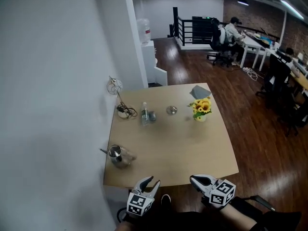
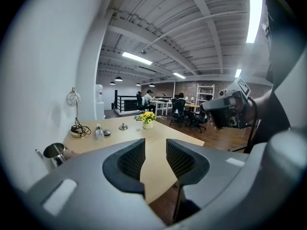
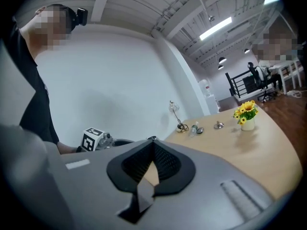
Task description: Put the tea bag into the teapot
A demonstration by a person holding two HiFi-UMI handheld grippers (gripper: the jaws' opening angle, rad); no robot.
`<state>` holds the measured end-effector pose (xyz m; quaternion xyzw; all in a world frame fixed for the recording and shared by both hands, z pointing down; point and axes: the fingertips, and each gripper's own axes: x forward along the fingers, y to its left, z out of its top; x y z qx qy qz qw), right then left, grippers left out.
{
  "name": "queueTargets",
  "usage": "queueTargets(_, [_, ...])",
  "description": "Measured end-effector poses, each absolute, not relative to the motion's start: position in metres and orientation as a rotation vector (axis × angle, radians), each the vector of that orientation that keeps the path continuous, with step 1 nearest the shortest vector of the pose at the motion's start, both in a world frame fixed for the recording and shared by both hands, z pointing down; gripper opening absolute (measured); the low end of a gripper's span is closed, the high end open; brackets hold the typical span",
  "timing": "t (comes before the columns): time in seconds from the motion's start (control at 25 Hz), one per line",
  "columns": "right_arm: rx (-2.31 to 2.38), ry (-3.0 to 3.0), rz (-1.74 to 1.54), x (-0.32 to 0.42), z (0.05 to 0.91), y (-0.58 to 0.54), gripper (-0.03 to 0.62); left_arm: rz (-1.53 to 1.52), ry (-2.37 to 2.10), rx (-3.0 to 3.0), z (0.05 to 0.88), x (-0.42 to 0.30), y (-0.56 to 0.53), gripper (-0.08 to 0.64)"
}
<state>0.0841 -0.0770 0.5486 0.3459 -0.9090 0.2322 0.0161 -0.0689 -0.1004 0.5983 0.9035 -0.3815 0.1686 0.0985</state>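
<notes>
The metal teapot stands by the left edge of the table, close to the near corner. The tea bag is too small to pick out. Both grippers hang just off the near edge. The left gripper has its jaws spread with nothing between them. The right gripper has its jaws pressed together and holds nothing.

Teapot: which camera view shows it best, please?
The head view. There the metal teapot stands in full sight near the left front corner of the table, with its open top and its spout showing. The left gripper view shows it small, low at the left, its base hidden. The right gripper view does not show it.
</notes>
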Motion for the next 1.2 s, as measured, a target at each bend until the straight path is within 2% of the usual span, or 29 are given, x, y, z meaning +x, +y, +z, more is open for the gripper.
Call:
queueTargets(0.44, [1.007,-2.851,0.713,0.100,0.551,0.022,0.008,0.531,-1.154,2.616,0.597,-0.047,0.012,0.137])
queueTargets(1.2, [1.010,-2.905,0.607,0.080,0.519,0.046,0.008,0.525,-1.135,2.706,0.570,-0.059,0.032,0.143])
